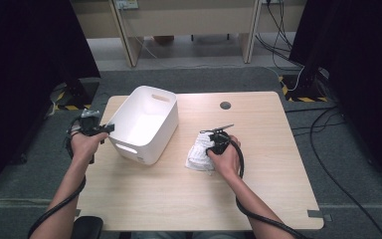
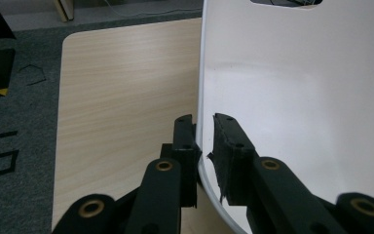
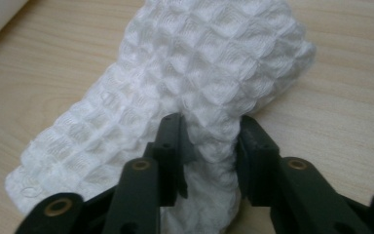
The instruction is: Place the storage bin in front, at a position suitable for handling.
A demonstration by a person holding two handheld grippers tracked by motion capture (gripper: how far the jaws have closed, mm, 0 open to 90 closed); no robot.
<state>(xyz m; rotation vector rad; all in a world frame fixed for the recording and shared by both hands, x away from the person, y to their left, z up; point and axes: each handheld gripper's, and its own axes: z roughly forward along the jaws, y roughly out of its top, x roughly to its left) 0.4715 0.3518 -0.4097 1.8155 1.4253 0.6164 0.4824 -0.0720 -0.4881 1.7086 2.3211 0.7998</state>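
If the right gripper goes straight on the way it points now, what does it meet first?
Probably more of the white waffle cloth: the right gripper already has a fold of it between its jaws, and the rest lies directly ahead on the table. Beyond it, depth is unclear.

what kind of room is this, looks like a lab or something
Probably a lab or office set up for recording, not a home: a bare wooden table on grey carpet, black curtains at both sides, and loose cables across the floor by desk legs.
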